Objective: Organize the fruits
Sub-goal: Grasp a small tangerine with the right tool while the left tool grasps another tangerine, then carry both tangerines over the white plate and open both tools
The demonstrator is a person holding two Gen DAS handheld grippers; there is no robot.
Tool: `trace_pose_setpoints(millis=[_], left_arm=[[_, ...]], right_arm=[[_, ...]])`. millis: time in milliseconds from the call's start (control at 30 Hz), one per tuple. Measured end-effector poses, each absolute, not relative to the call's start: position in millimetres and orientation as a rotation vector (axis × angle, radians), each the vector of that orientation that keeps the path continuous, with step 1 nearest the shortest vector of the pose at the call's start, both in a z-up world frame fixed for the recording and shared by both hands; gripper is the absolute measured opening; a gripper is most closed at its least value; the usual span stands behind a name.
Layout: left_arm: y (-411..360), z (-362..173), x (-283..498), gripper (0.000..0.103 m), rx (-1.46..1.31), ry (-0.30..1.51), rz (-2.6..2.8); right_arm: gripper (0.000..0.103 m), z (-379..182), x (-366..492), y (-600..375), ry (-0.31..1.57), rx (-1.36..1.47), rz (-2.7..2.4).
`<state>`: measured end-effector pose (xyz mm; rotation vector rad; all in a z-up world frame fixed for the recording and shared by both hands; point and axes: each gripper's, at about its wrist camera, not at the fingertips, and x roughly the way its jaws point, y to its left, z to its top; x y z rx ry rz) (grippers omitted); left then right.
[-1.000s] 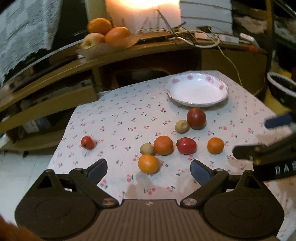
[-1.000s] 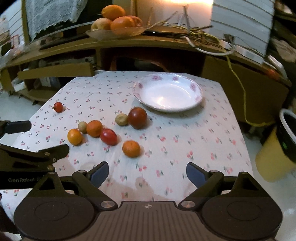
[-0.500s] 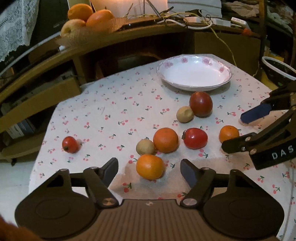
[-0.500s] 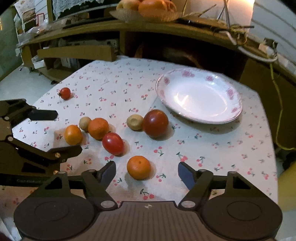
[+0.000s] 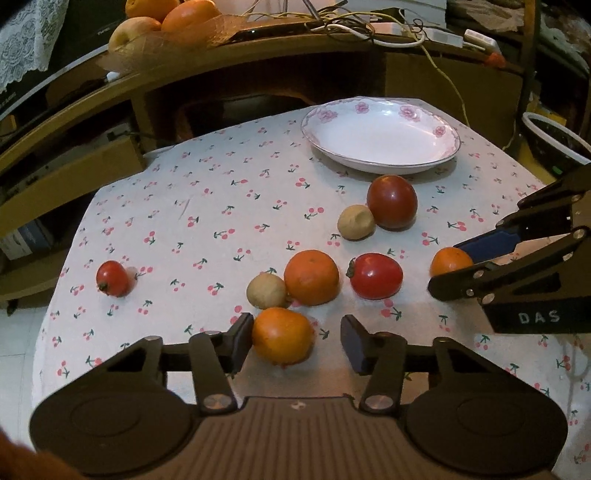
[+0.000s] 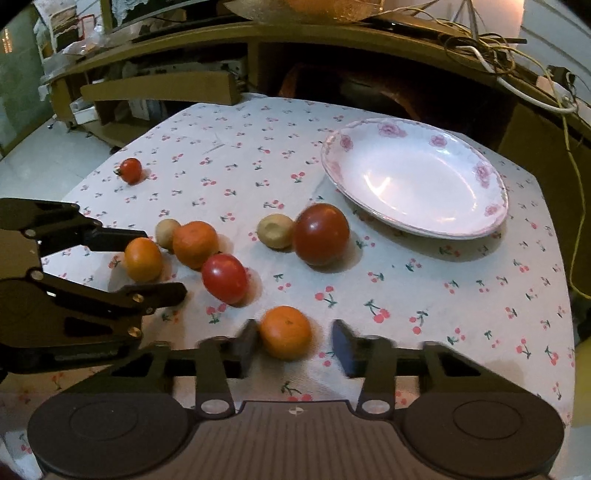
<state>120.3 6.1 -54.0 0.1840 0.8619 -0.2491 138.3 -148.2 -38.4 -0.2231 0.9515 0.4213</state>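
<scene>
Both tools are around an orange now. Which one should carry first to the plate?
Right, probably. The right tool brackets its orange with open cloth ahead to the plate. The left tool brackets an orange farther back, behind other fruit.

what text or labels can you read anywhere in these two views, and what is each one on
"DAS": white letters on the black body of the right tool, seen from the left wrist view; the body may cut the word off.
Faint white lettering on the dark device behind the fruit basket: too small to read.
Faint mark on the left tool body in the right wrist view: too blurred to read.
The plate carries only pink flowers.
</scene>
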Motion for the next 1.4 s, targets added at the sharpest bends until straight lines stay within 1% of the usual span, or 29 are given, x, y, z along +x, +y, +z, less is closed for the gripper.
trace_pose_setpoints(millis=[133, 233, 467, 700, 800, 1033, 1200, 1400], left_arm=[[9.5, -52.7, 121.6, 0.045, 0.179, 0.868, -0.242], [13.0, -52.1, 123.9, 0.038, 0.168, 0.880, -0.235], [14.1, -47.9, 120.5, 0.038, 0.150, 0.882, -0.257], [6.8, -24.3, 124.7, 0.038, 0.113, 0.816, -0.294], [0.2, -15.8, 139.2, 0.038, 0.088, 0.797, -0.308], [-33.0, -2.7, 189.2, 0.038, 0.136, 0.731, -0.333], [-52.2, -6.2, 221.4, 0.038, 0.171, 0.726, -0.348], [-63.0, -16.0, 236.5, 0.038, 0.196, 0.741, -0.360]], right_arm=[[0.030, -38.8, 137.9, -141.7, 0.952, -0.265, 0.425], [0.030, -37.9, 141.4, -142.5, 0.965, -0.247, 0.429], [0.030, -30.9, 145.6, -148.7, 0.958, -0.212, 0.415], [0.030, -15.9, 152.7, -162.1, 0.925, -0.158, 0.377], [0.030, -10.1, 158.4, -170.5, 0.909, -0.135, 0.352], [0.030, 2.4, 187.3, -182.8, 0.850, -0.115, 0.294], [0.030, -3.2, 213.5, -195.7, 0.848, -0.098, 0.262], [0.030, -12.1, 234.8, -195.9, 0.851, -0.105, 0.260]])
